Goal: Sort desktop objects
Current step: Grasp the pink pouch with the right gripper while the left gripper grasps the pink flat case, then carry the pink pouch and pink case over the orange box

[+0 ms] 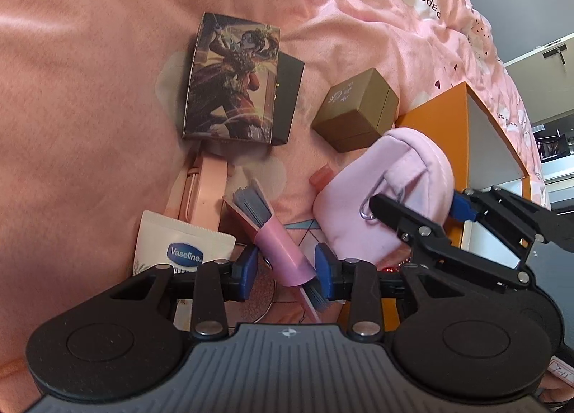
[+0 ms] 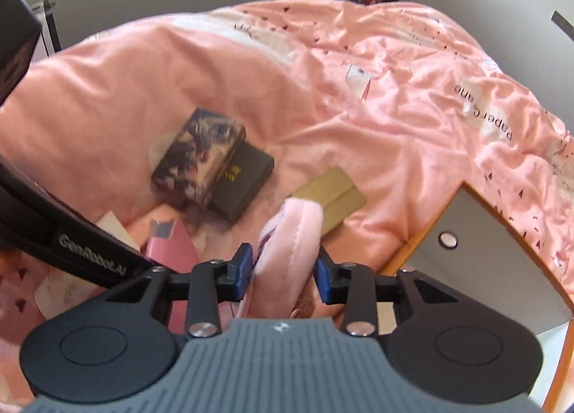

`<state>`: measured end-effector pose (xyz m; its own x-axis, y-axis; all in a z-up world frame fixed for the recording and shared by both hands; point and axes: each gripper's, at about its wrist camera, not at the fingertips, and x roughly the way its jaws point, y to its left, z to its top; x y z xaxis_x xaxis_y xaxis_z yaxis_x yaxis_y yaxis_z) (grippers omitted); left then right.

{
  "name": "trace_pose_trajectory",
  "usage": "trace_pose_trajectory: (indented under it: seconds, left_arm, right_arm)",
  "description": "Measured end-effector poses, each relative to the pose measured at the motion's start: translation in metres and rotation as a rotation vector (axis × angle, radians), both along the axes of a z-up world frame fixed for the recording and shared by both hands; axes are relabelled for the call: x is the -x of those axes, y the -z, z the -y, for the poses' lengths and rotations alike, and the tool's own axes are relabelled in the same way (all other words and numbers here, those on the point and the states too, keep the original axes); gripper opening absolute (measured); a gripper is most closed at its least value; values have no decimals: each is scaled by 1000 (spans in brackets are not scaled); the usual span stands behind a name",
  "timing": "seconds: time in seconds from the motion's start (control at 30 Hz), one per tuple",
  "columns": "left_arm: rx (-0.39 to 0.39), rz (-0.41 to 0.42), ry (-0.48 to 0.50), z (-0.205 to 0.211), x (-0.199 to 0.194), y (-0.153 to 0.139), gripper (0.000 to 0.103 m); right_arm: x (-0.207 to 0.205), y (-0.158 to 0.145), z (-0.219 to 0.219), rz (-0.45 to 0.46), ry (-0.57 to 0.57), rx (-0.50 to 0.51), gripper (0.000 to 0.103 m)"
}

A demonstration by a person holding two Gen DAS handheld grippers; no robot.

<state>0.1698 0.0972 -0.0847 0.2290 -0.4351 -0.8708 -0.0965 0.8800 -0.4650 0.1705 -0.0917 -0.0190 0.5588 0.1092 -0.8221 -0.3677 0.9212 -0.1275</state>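
My left gripper (image 1: 286, 271) stands around a pink-sleeved stack of grey cards (image 1: 276, 241), its blue pads (image 1: 248, 269) close to the sleeve; contact is unclear. My right gripper (image 2: 283, 271) is shut on a soft pink pouch (image 2: 287, 251), held above the bed; in the left wrist view the pouch (image 1: 380, 198) sits between its black fingers (image 1: 398, 216). An illustrated box (image 1: 233, 79) lies on a black box (image 1: 288, 97). A gold cube box (image 1: 355, 108) sits to the right. A Vaseline tube (image 1: 183, 248) and a pink case (image 1: 204, 194) lie at the left.
An orange storage box with a white inside (image 2: 484, 262) stands at the right, also in the left wrist view (image 1: 462, 126). A pink quilt (image 2: 358, 90) covers the bed. A small pink tube (image 1: 321, 176) lies by the pouch. A round compact (image 1: 260, 291) lies under the left gripper.
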Motion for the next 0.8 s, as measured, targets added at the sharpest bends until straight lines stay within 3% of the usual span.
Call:
trace_pose_trajectory:
  seconds: [0.07,0.27,0.6,0.8]
  left_arm:
    - [4,2,-1,0,2,1,39]
    - [-13,40,14,4,9,-3,36]
    - [-57,166,19,5,26,-33,24]
    - [-54,259,14,7,37,-66,23]
  right_arm:
    - [0,4,6,-40,13,-32,38]
    - [12,-4,7,-8,23,-62,32]
    - [34,-53,43,74,86,-298,31]
    - [56,-85,76,136,125,-412,31]
